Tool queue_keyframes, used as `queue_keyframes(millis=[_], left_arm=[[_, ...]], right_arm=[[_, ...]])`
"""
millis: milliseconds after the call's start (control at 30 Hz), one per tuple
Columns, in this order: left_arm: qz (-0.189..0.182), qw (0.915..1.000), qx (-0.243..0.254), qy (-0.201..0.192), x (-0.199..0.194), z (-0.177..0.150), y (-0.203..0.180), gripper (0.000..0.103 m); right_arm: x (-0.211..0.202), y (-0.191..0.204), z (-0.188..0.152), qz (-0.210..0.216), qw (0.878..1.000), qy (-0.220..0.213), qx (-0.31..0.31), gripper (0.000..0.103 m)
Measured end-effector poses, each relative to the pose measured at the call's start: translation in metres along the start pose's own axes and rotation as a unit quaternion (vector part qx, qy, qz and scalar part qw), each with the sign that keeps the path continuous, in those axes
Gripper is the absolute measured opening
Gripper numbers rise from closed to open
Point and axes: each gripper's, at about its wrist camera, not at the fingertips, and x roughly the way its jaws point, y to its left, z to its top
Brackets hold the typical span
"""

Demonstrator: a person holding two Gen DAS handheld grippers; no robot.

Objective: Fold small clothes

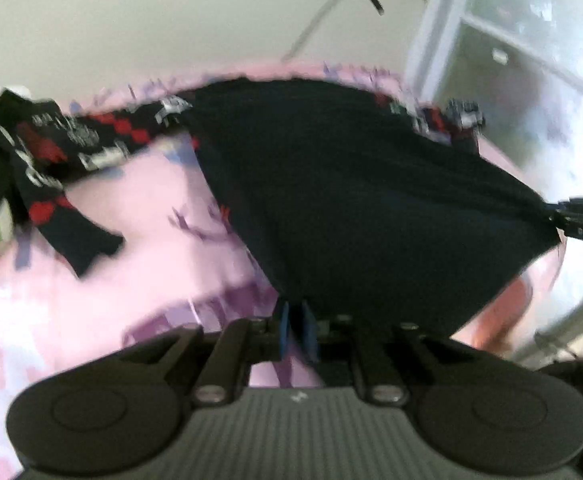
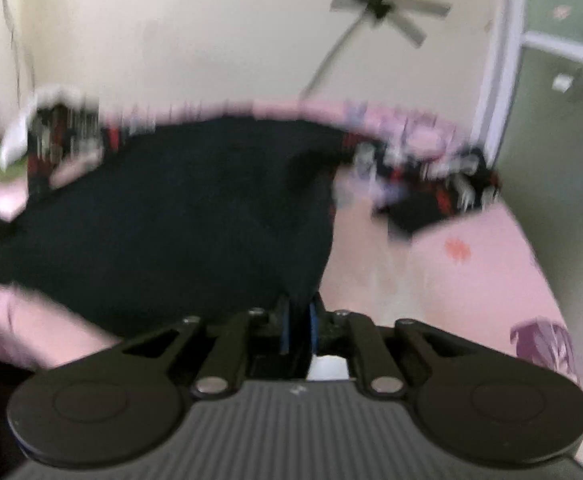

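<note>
Where the left gripper (image 1: pixel 297 330) meets the black garment (image 1: pixel 351 184), its blue-padded fingers (image 1: pixel 284 330) stand nearly together with a fold of the cloth's near hem pinched between them. From that hem the garment stretches away and to the right, lifted off the pink bedsheet (image 1: pixel 151 200) along its near edge. At the right edge of the left wrist view, the right gripper (image 1: pixel 563 218) clamps the garment's other corner, pulling the cloth taut into a point there.

From the right wrist view, the right gripper (image 2: pixel 298 326) likewise has its fingers (image 2: pixel 285 328) drawn close on a bunch of the same black cloth (image 2: pixel 179 208), which spreads away to the left over the sheet (image 2: pixel 451 280). Both views are blurred.

Farther off, the garment's patterned sleeves lie on the bed: one sleeve (image 1: pixel 63 168), black with red and white marks, runs out to the left in the left wrist view and ends in a plain black cuff, and the other sleeve (image 2: pixel 435 188) lies crumpled to the right in the right wrist view. The sheet carries purple prints (image 2: pixel 543 344).

Beyond the bed stands a pale wall (image 1: pixel 171 20), and above it a ceiling fan (image 2: pixel 379 4). A white-framed window (image 1: pixel 531 40) fills the far right.
</note>
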Motion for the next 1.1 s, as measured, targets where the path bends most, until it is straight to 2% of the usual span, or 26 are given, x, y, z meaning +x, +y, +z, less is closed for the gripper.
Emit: queue_keyframes(millis=[33,67,100,133,200,267,367,500,567,700,767,900,1000,1100], left_arm=[[0.012,0.9998,0.01,0.01,0.006,-0.006,-0.003,0.016],[0.027,0.9994,0.012,0.016,0.01,-0.009,-0.002,0.022],[0.045,0.9988,0.009,0.019,0.013,-0.012,0.001,0.025],[0.058,0.9982,0.002,0.014,0.013,-0.013,0.005,0.028],[0.08,0.9967,-0.011,-0.008,0.008,-0.01,0.015,0.035],[0.104,0.9932,-0.022,-0.048,-0.002,-0.008,0.024,0.052],[0.133,0.9846,-0.041,-0.106,-0.01,-0.007,0.031,0.057],[0.16,0.9727,-0.088,-0.143,-0.01,-0.012,0.055,0.058],[0.174,0.967,-0.111,-0.15,-0.011,-0.017,0.07,0.064],[0.206,0.9561,-0.141,-0.154,-0.016,-0.034,0.1,0.065],[0.208,0.9515,-0.164,-0.157,-0.019,-0.042,0.116,0.065],[0.208,0.9434,-0.196,-0.168,-0.031,-0.053,0.136,0.066],[0.222,0.9376,-0.205,-0.172,-0.038,-0.057,0.143,0.07],[0.229,0.9339,-0.215,-0.171,-0.042,-0.059,0.147,0.071]], right_arm=[[0.006,0.001,-0.002,-0.015,1.0,0.017,-0.017,0.034],[0.009,0.002,0.0,-0.037,0.999,0.017,-0.029,0.045],[0.008,0.002,0.004,-0.052,0.998,0.001,-0.033,0.047],[0.006,0.002,0.012,-0.049,0.998,-0.016,-0.029,0.047],[0.0,0.001,0.032,-0.017,0.998,-0.058,-0.013,0.047],[0.005,0.012,0.054,0.013,0.995,-0.094,-0.011,0.049],[0.03,0.049,0.082,0.06,0.992,-0.11,-0.022,0.05],[0.076,0.108,0.109,0.124,0.986,-0.092,-0.057,0.05],[0.092,0.14,0.114,0.151,0.981,-0.084,-0.088,0.05],[0.114,0.193,0.132,0.192,0.965,-0.066,-0.165,0.048],[0.12,0.219,0.141,0.21,0.956,-0.063,-0.197,0.048],[0.133,0.265,0.164,0.254,0.939,-0.056,-0.225,0.05],[0.146,0.302,0.174,0.288,0.924,-0.052,-0.245,0.057],[0.168,0.337,0.177,0.315,0.913,-0.036,-0.257,0.057]])
